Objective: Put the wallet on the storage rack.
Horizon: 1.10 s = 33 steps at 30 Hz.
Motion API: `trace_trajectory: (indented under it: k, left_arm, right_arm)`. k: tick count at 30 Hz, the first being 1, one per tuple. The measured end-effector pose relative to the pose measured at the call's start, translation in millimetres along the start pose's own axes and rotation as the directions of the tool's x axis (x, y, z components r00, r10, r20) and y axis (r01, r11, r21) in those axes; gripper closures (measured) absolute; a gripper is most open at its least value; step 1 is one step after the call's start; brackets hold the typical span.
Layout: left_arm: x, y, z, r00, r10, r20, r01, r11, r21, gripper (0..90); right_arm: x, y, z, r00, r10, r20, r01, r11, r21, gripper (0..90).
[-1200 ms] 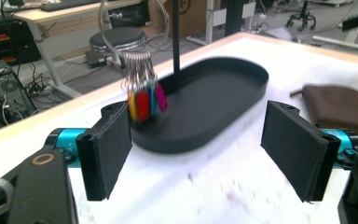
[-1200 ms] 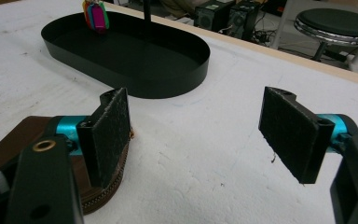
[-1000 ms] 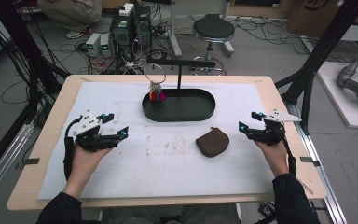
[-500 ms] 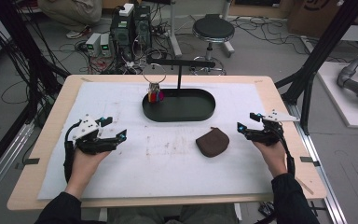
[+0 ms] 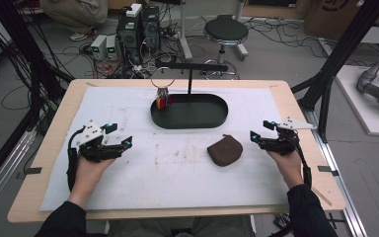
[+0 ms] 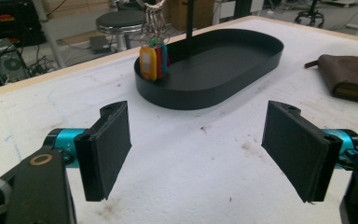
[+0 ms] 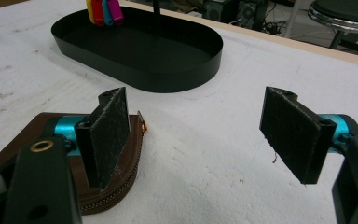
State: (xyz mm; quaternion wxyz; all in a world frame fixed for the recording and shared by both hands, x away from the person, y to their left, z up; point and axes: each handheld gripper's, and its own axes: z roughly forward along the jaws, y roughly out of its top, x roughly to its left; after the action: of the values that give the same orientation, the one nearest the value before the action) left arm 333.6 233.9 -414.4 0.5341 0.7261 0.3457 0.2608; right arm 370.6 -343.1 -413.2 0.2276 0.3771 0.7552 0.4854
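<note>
Both hand-held grippers have drifted slightly since the earlier frames: the left hand-held gripper (image 5: 121, 143) has slid a little nearer along the left side of the worktop (image 5: 49, 143), and the right hand-held gripper (image 5: 257, 139) has edged left toward the brown pouch (image 5: 225, 150). Neither holds anything; the jaws of each stand wide apart, released.

From the left gripper view, the left hand-held gripper (image 6: 196, 154) hovers over the bare white cover, pointed at the black oval tray (image 6: 242, 70) that sits far centre. Coloured key tags (image 6: 153, 60) hang on a metal ring from the tray's post, resting at the tray's left end: a yellow one in front, with green and red behind. Any writing on the tags is too small to read.

In the right gripper view, the right hand-held gripper (image 7: 191, 135) sits just beside the brown pouch (image 7: 121, 186), whose zipped edge and small copper pull lie under its left jaw; the pictures do not show whether they touch. The pouch lies flat, near and to the right of the tray (image 7: 177, 60), apart from it. No brand or label shows on the pouch or tray.
</note>
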Motion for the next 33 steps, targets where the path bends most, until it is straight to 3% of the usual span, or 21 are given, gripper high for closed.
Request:
trace_trajectory:
  k: [9, 16, 22, 24, 27, 30, 33]
  left_arm:
    - [-1.1, -0.2, 0.9, 1.0000, 0.008, -0.004, -0.008, 0.9999, 0.007, 23.4]
    - [-3.3, -1.8, 4.8, 0.9998, 0.022, 0.001, -0.022, 0.9992, 0.035, 24.2]
    - [-3.9, -0.6, 6.8, 0.9997, 0.023, 0.000, -0.023, 0.9992, 0.032, 24.6]
    - [-4.3, -0.3, 8.0, 0.9998, 0.022, -0.001, -0.022, 0.9992, 0.033, 24.7]
    - [-5.0, 0.5, 9.8, 0.9997, 0.025, 0.004, -0.025, 0.9991, 0.034, 25.0]
    - [-6.2, 0.9, 11.5, 0.9996, 0.026, 0.008, -0.027, 0.9990, 0.036, 25.2]
    - [-7.2, 0.9, 13.0, 0.9995, 0.028, 0.011, -0.028, 0.9988, 0.039, 25.3]
  right_arm:
    - [4.1, -2.7, 6.0, 0.9917, -0.025, -0.126, 0.031, 0.999, 0.040, 43.0]
    - [9.1, -7.4, 18.0, 0.9704, 0.004, -0.242, 0.027, 0.992, 0.126, 50.9]
    - [10.2, -11.5, 24.7, 0.9663, 0.058, -0.251, -0.008, 0.981, 0.195, 54.1]
    - [8.0, -14.1, 27.7, 0.9618, 0.103, -0.254, -0.041, 0.971, 0.237, 54.2]
    - [5.1, -18.5, 32.7, 0.9466, 0.161, -0.279, -0.075, 0.952, 0.295, 56.3]
    - [4.3, -18.8, 33.0, 0.9335, 0.176, -0.313, -0.079, 0.951, 0.299, 67.3]
    - [5.9, -18.3, 32.8, 0.9328, 0.172, -0.317, -0.074, 0.951, 0.300, 71.4]
